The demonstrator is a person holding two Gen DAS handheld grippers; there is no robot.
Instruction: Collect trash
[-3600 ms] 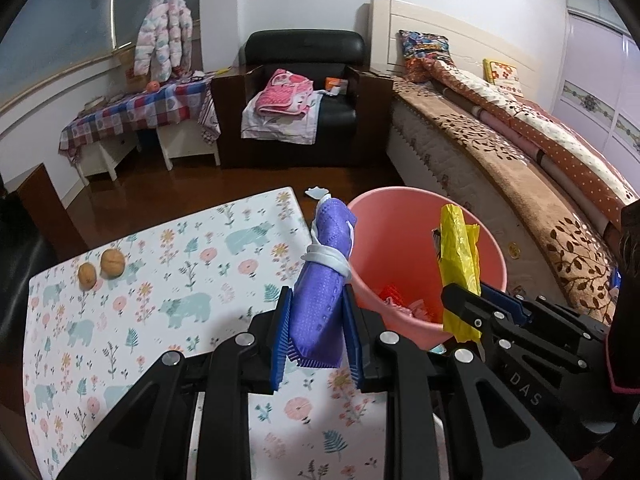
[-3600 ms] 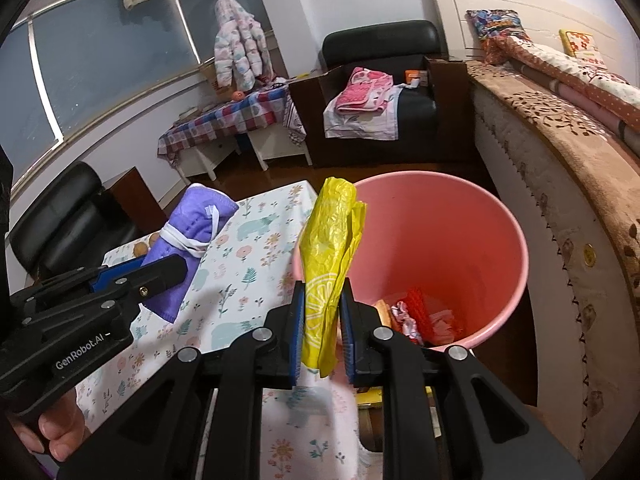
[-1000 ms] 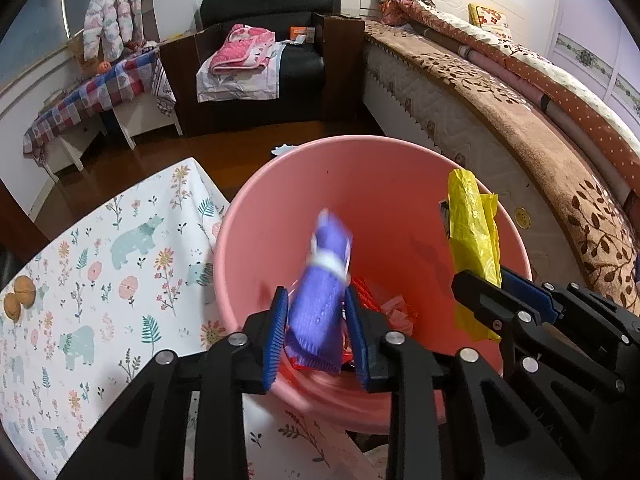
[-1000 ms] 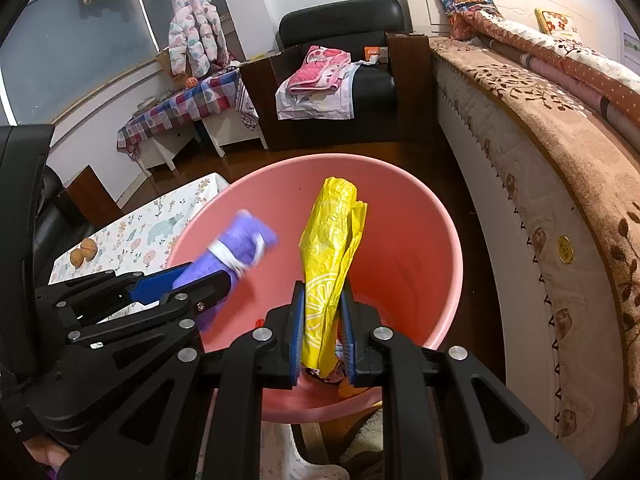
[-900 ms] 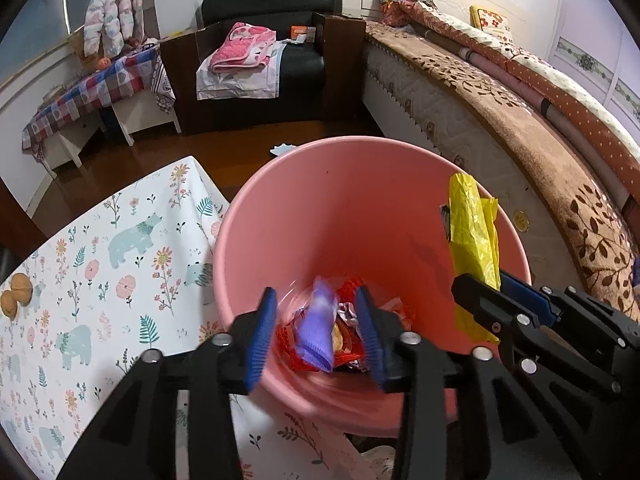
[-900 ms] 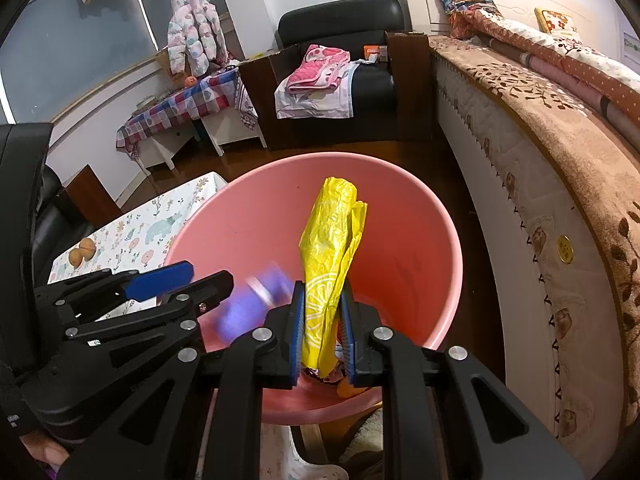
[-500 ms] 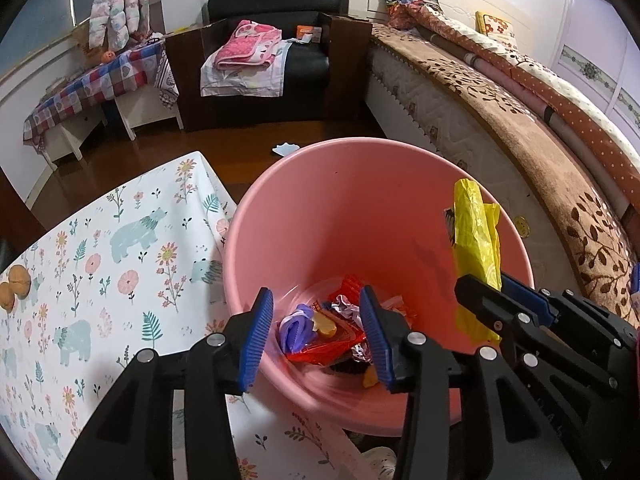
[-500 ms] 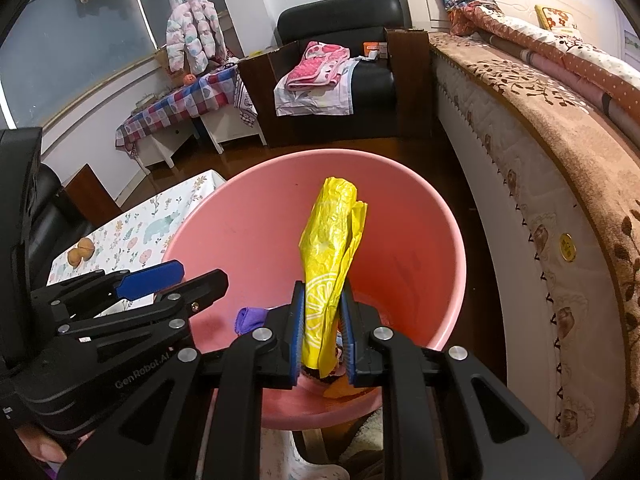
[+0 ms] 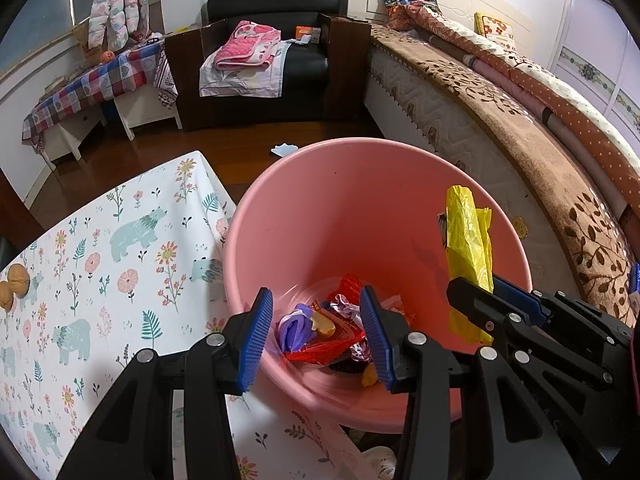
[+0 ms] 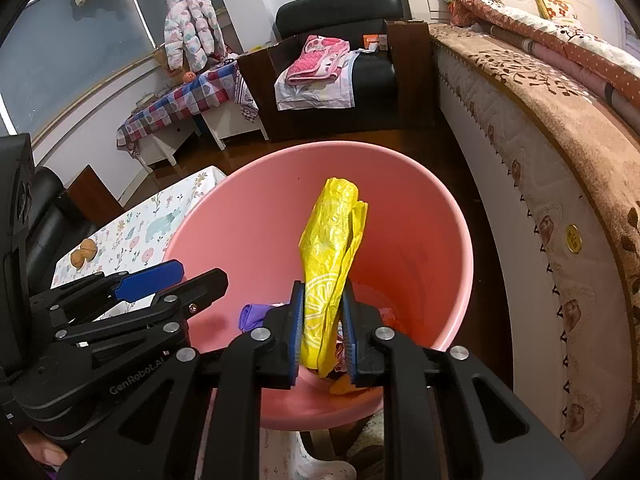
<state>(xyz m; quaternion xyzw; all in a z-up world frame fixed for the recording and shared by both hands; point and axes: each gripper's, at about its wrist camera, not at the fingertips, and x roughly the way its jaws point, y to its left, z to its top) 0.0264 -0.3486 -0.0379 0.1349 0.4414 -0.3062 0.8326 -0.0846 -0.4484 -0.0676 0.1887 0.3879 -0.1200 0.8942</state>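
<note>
While the left tool [image 9: 316,330] hangs over the pink plastic bin [image 9: 280,216] with its 2 blue ribbed pads spread apart and empty, a purple bundle [image 9: 295,326] lies below between them, on crinkly red and silver wrappers [image 9: 340,332] at the bottom. Left of the bin, touching its wall, is a worktop [image 9: 100,264] under a white cloth printed with bears and flowers, carrying 2 walnuts [image 9: 14,285]. Beyond are a wooden floor, a black armchair [image 9: 276,28] and a bed [image 9: 500,120].

From the right wrist, the right tool [image 10: 322,330] is clamped on a crumpled yellow plastic bag [image 10: 332,252], which stands upright above the round bin's [image 10: 420,208] opening. The purple bundle [image 10: 252,314] shows inside, lower left.
</note>
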